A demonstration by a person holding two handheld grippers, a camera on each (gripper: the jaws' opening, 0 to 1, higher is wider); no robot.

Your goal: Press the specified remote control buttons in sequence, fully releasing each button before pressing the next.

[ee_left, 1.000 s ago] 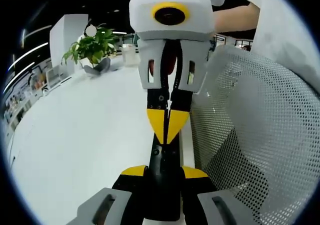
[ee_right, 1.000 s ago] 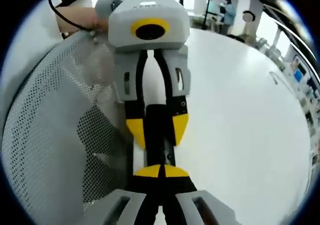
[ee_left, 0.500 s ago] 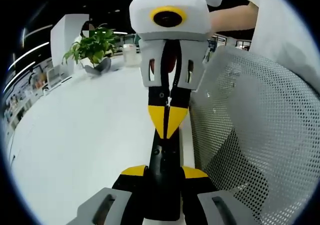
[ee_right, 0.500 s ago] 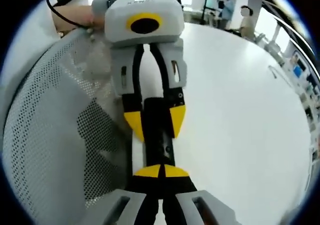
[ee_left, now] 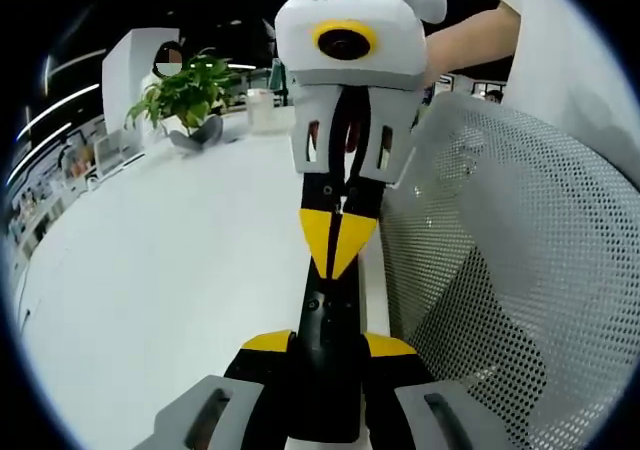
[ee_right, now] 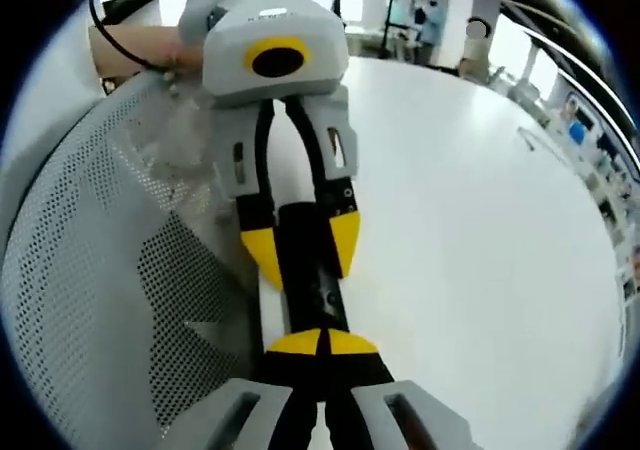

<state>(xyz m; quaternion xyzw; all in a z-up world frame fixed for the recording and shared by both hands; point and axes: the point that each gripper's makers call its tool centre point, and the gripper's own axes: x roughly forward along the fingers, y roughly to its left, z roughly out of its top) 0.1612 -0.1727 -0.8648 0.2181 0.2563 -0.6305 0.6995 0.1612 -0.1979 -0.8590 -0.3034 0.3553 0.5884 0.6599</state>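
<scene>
The left hand-held gripper [ee_left: 325,345] is clamping a black remote control [ee_left: 330,315] while the right hand-held gripper [ee_left: 338,242], tips pressed together, is touching it above the white table [ee_left: 150,270]

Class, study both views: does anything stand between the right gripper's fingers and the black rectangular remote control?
Nothing visible does. The right gripper, its yellow tips closed, sits right at the face of the black rectangular remote control. The left gripper clamps the remote from both sides over the white table.
</scene>
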